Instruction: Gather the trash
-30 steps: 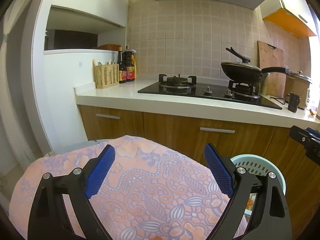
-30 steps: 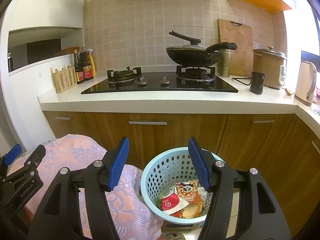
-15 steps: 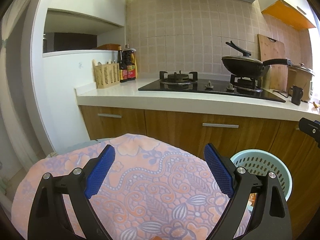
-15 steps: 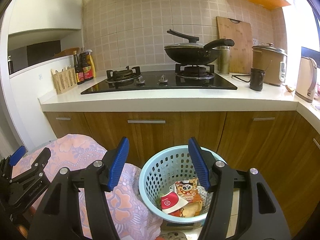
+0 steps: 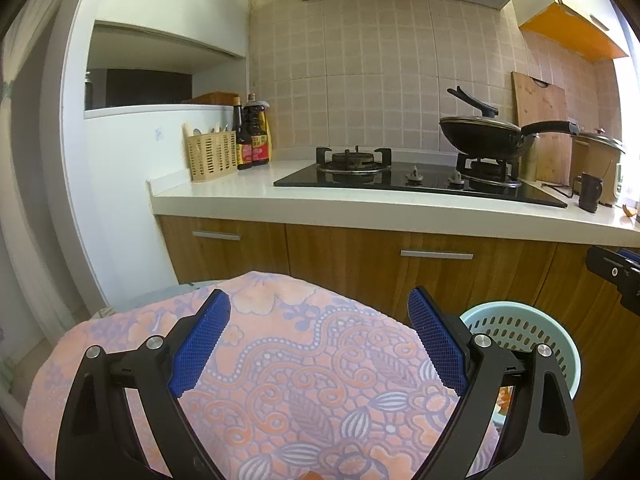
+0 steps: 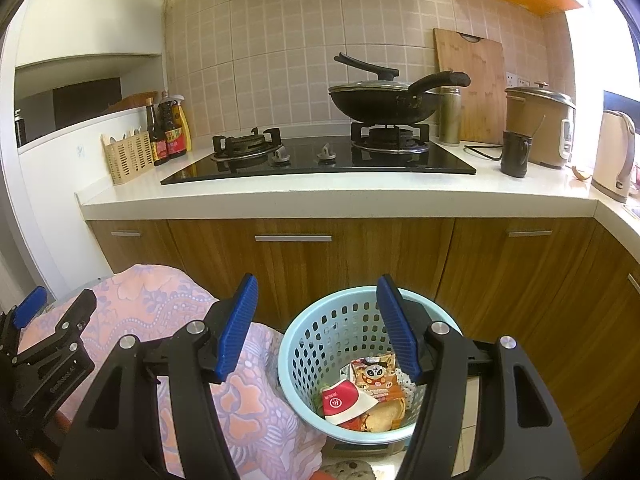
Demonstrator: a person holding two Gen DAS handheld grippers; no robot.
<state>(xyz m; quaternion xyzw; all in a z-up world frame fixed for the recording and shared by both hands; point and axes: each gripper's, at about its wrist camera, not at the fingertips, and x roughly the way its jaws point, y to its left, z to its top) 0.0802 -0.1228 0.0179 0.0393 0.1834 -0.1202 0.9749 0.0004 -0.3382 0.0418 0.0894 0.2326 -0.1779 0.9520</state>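
Note:
A light blue perforated basket (image 6: 320,332) stands on the floor before the wooden cabinets; its rim (image 5: 560,340) also shows in the left wrist view. Inside it lie a red-and-white paper cup (image 6: 344,402), a panda snack packet (image 6: 374,376) and food scraps. My right gripper (image 6: 316,324) hangs open above the basket's near rim with nothing between its fingers. My left gripper (image 5: 318,342) is open and empty over a pink floral cloth (image 5: 300,380). The left gripper's body (image 6: 44,344) is at the left edge of the right wrist view.
The floral cloth (image 6: 168,308) covers something low beside the basket. Above runs a white counter (image 6: 320,196) with a black gas hob (image 6: 316,162), a lidded wok (image 6: 384,98), sauce bottles (image 6: 168,132), a cutlery holder (image 6: 128,156), a black cup (image 6: 514,152), a rice cooker (image 6: 540,124) and a kettle (image 6: 614,152).
Both views have shifted slightly: the counter and basket sit a little lower and further right in the left wrist view. Both grippers' jaws stay as they were.

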